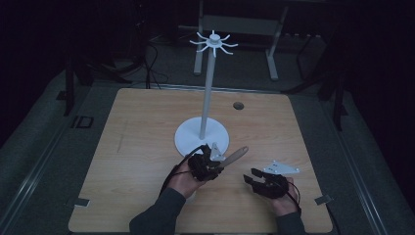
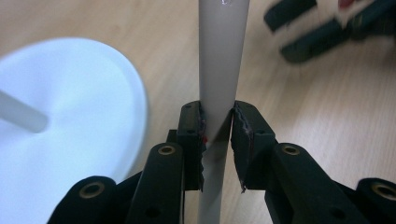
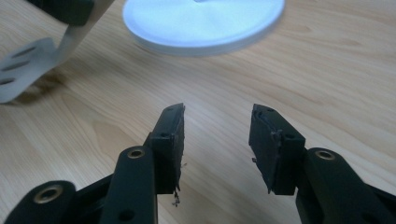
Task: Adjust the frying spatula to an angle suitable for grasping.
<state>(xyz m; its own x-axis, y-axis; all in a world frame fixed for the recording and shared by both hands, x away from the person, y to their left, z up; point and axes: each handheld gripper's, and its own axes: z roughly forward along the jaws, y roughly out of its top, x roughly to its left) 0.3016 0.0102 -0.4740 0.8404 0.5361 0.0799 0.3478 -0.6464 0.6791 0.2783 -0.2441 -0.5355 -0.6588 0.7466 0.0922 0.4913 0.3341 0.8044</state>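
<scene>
a pale utensil handle [image 2: 219, 70] is clamped in the left gripper [image 1: 208, 164], at 6 o'clock of the white stand's base [image 1: 188, 139]. the right gripper [image 3: 217, 144] is held released, empty, at 3 o'clock. the clamp should be kept firm and level while the handle is carried.

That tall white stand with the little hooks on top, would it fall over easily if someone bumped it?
Probably not from a light nudge: the stand sits on a wide round base flat on the table. A knock near the hooks seems riskier, since the pole is tall and thin. It looks like light plastic, so it may slide.
</scene>
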